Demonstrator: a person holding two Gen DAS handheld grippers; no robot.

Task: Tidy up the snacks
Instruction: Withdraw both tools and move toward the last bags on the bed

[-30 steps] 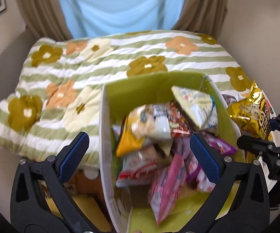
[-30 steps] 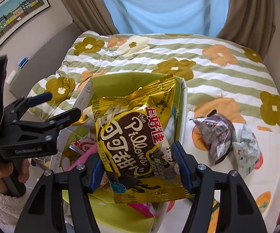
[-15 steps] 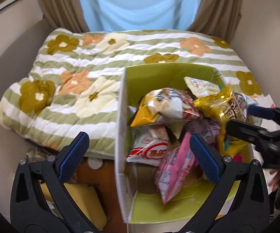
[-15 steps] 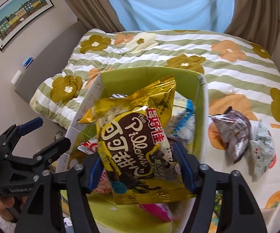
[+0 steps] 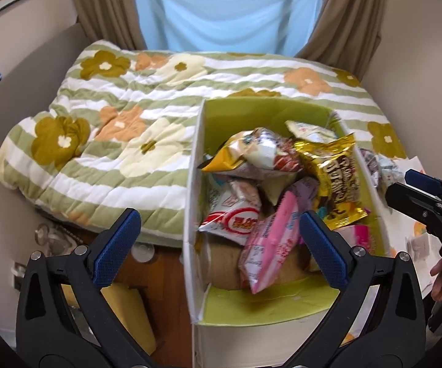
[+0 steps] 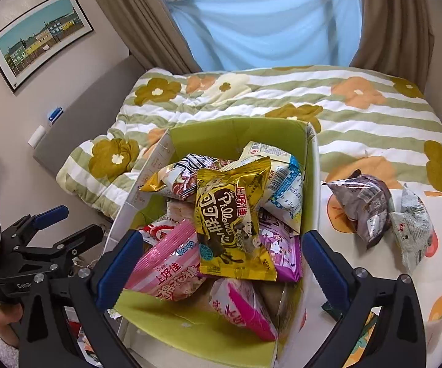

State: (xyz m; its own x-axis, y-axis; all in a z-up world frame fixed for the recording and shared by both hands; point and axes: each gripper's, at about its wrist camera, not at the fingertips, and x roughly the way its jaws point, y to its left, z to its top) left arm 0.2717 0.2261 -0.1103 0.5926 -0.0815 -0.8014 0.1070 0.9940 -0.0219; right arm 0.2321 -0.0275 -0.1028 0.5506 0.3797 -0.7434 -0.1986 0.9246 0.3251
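A green-lined box [image 6: 239,132] holds several snack packets; it also shows in the left wrist view [image 5: 251,110]. A gold chocolate pillow packet [image 6: 231,220] lies on top of the pile, and it shows in the left wrist view [image 5: 333,178] too. My right gripper [image 6: 221,257] is open and empty above the box. My left gripper [image 5: 216,242] is open and empty over the box's left wall. Two packets lie outside on the cloth to the right: a dark one [image 6: 363,207] and a grey one [image 6: 412,230].
A flowered striped quilt [image 6: 282,98] covers the bed behind the box. A fruit-print cloth [image 6: 436,276] lies under the loose packets. Wood floor and clutter [image 5: 129,276] lie left of the box. Curtains and a blue sheet [image 6: 267,24] hang at the back.
My right gripper opened and let go of the gold packet, which now lies on the pile in the box. My left gripper drew back to the left.
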